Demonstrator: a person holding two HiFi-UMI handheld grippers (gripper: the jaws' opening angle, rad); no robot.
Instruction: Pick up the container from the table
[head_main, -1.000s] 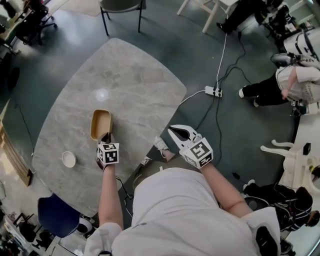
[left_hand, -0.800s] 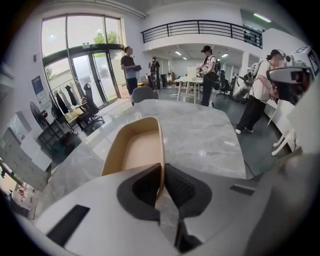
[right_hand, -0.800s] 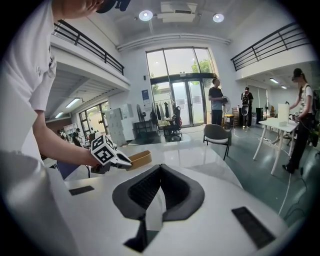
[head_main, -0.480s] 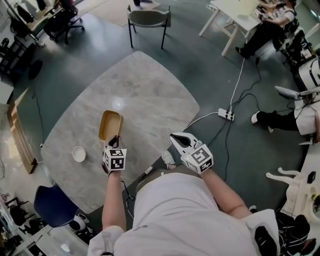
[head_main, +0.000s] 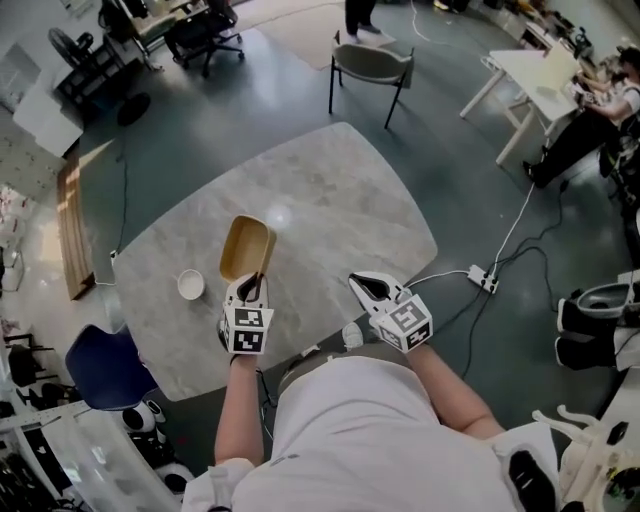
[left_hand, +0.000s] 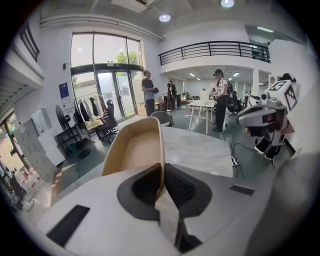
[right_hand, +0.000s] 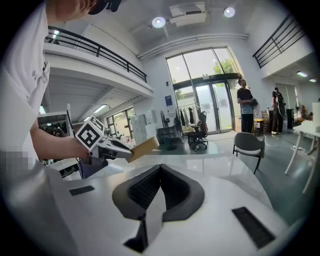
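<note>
Head view is showing the left gripper (head_main: 254, 287) covering the near end of the tan oblong container (head_main: 247, 247). Its jaws are clamping the container's wall and holding it tilted above the grey marble-patterned table (head_main: 330, 190). The right gripper (head_main: 366, 286), its jaws pressing together on nothing, is hovering beside the table edge and pointing slightly downward.

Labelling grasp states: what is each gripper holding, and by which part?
The left gripper holds the tan container by the wall at its near end, jaws pinched on the rim. The right gripper holds nothing; its jaws are together.
</note>
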